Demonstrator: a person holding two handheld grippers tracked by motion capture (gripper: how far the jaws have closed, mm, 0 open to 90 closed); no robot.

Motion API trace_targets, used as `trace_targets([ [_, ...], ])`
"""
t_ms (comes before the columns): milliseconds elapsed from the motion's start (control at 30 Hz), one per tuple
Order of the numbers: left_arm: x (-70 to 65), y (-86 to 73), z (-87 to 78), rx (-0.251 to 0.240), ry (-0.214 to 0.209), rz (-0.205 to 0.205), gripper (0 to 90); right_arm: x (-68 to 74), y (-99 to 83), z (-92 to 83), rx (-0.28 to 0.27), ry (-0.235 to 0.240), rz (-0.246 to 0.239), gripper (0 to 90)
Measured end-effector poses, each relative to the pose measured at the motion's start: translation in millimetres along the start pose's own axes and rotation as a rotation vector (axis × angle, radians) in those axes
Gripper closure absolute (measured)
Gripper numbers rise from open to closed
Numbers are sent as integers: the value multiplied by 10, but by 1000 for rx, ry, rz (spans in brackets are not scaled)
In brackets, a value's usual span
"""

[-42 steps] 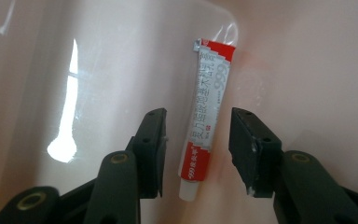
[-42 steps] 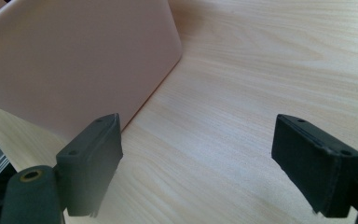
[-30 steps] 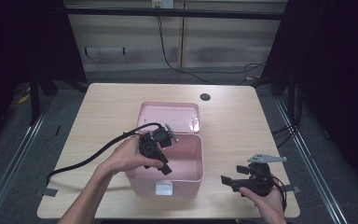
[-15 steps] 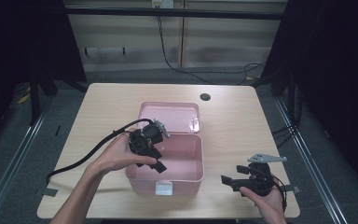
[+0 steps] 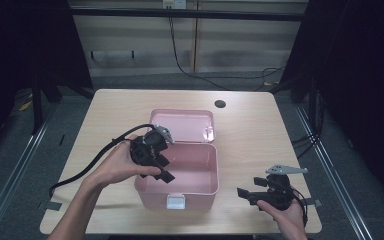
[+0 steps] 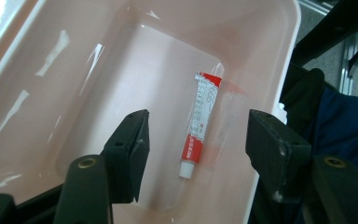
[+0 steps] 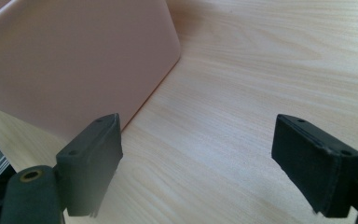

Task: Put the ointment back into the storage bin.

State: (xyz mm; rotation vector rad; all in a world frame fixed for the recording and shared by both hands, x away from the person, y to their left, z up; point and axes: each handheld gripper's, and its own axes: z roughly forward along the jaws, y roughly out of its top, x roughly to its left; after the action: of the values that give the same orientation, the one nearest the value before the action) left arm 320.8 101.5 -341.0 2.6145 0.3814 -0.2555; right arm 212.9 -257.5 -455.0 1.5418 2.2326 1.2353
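Lying flat on the floor of the pink box (image 6: 261, 56), a small red-and-white tube (image 6: 200, 123) rests with its white cap towards the camera in the left gripper view, close to one side wall. The left gripper (image 6: 196, 140) hangs above it with its jaws spread wide; they have just been opening, and the tube sits in the gap between them as seen from above, with neither pad touching it. In the high view the left gripper (image 5: 155, 159) is held over the left rim of the pink box (image 5: 200, 187), its black cable (image 5: 95, 160) trailing off across the wooden table (image 5: 260, 135) towards the near left edge. The box's lid (image 5: 185, 125) stands open behind the tray, hinged back onto the table. The tube itself is hard to pick out in the high view, probably because the hand and gripper cover that corner of the box.

The right gripper (image 5: 265, 192) rests low near the front right of the table, well apart from the box, with its grey three-cornered plate on top. In the right gripper view its jaws are wide apart with nothing between them, bare table (image 7: 242, 116) below, and the pink box's outer wall (image 7: 74, 60) just ahead to one side. A small dark round hole (image 5: 220, 104) sits near the table's far edge.
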Motion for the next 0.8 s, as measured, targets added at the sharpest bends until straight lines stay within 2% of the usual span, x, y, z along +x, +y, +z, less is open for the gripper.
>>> trace_targets([
  [133, 30, -79, -58, -7, 10, -17, 401, -2, 1, 2, 1, -2, 1, 159],
  [200, 24, -116, -78, -9, 29, -14, 410, -5, 0, 3, 1, -1, 3, 159],
  [367, 12, -197, -130, 14, 36, 6, 419, -4, 0, 3, 2, -3, 3, 158],
  [433, 4, -228, -165, 0, 42, -9, 417, -5, -1, 0, 1, -3, 4, 159],
  [533, 10, -279, -253, -2, 63, -1, 409, -6, -1, 0, 2, -3, 3, 159],
  [567, 10, -300, -273, -17, 67, -5, 409, -5, -1, 0, 1, -3, 3, 159],
  [600, 7, -332, -280, -38, 62, -27, 409, -5, -1, 0, 2, -3, 3, 159],
  [667, 9, -350, -286, -31, 57, -32, 409, -6, -1, 0, 2, -3, 3, 159],
  [733, 22, -404, -306, -14, 69, -23, 409, -6, -1, -1, 2, -4, 4, 159],
  [767, 21, -468, -327, -20, 76, -46, 409, -5, -2, -1, 0, -3, 4, 158],
  [800, 26, -502, -351, -19, 76, -47, 409, -7, -4, -2, 0, -4, 1, 159],
])
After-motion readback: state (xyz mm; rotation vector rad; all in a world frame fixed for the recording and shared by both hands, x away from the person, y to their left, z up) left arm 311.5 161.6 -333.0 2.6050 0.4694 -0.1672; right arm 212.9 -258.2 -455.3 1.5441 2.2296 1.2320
